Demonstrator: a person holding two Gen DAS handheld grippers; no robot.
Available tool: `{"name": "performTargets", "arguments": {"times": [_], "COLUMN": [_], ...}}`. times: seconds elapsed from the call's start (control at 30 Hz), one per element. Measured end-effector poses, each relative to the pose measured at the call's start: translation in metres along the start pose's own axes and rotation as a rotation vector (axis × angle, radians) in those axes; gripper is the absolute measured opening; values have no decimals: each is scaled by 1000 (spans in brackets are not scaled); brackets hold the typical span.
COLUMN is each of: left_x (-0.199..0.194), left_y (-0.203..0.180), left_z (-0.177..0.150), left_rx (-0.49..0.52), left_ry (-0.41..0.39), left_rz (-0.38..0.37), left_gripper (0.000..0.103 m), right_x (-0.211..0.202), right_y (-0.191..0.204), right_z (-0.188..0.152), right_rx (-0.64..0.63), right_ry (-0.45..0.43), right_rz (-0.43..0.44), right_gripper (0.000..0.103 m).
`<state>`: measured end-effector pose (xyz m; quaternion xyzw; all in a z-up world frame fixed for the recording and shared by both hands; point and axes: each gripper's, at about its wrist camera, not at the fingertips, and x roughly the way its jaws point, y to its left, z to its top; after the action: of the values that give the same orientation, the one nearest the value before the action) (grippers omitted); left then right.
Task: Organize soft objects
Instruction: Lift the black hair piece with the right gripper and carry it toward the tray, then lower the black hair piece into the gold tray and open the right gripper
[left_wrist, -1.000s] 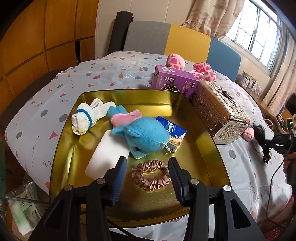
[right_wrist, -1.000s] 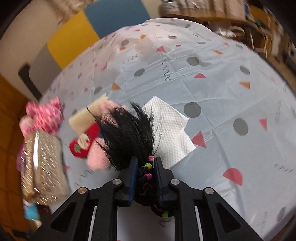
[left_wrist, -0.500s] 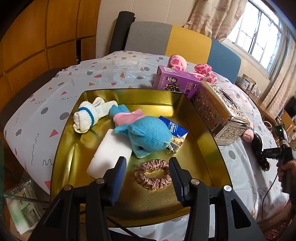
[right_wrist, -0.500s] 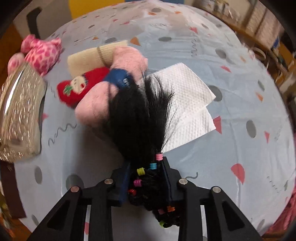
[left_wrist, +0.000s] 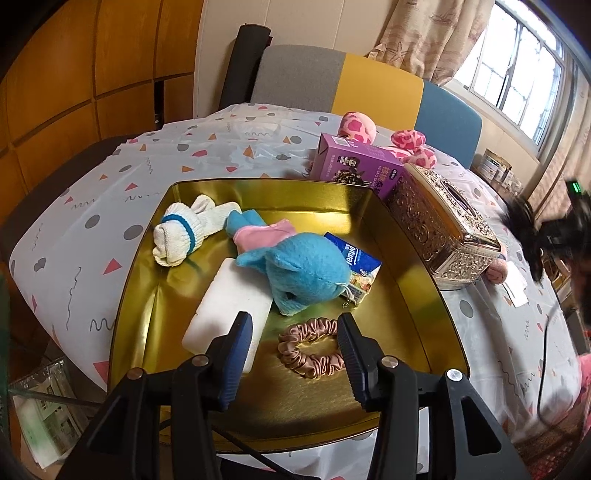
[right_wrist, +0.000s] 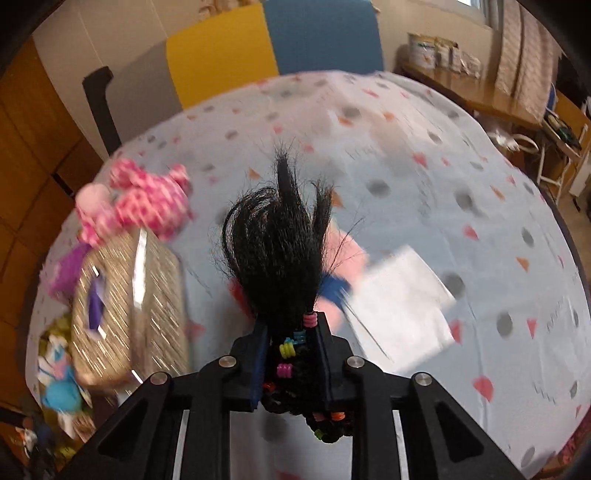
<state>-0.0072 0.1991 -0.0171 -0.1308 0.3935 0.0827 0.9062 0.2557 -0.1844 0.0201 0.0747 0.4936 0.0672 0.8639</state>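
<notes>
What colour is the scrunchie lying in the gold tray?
The scrunchie is dusty pink, satin-like; it shows best in the left wrist view.

On the table (left_wrist: 155, 173) a tray (left_wrist: 424, 295) holds a sock (left_wrist: 181, 232) at its far left, a plush (left_wrist: 306, 269) in the middle lying over a pad (left_wrist: 221, 314) and a packet (left_wrist: 364, 269), and a scrunchie (left_wrist: 310, 347) nearest. A tissue box (left_wrist: 439, 232) stands right of the tray, a carton (left_wrist: 358, 166) behind it.
</notes>
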Motion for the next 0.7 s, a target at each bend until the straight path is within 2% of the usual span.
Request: {"name": "performTargets", "arguments": {"times": [0.2, 0.33, 0.53, 0.7], "left_x": [-7, -10, -11, -13], "left_y": [9, 16, 25, 31], "left_z": [0, -1, -3, -4], "left_rx": [-15, -29, -47, -62], "left_ry": [-13, -18, -17, -23], "left_rz": [12, 18, 35, 52], "left_gripper": [50, 50, 50, 50], "right_x": [17, 20, 12, 9], "right_y": [72, 126, 204, 254], "right_z": [59, 74, 64, 24], "right_rx": [-68, -148, -290, -433], "right_ry": [-46, -74, -95, -57], "right_rz": [1, 19, 151, 251], "right_gripper": [22, 22, 22, 22]}}
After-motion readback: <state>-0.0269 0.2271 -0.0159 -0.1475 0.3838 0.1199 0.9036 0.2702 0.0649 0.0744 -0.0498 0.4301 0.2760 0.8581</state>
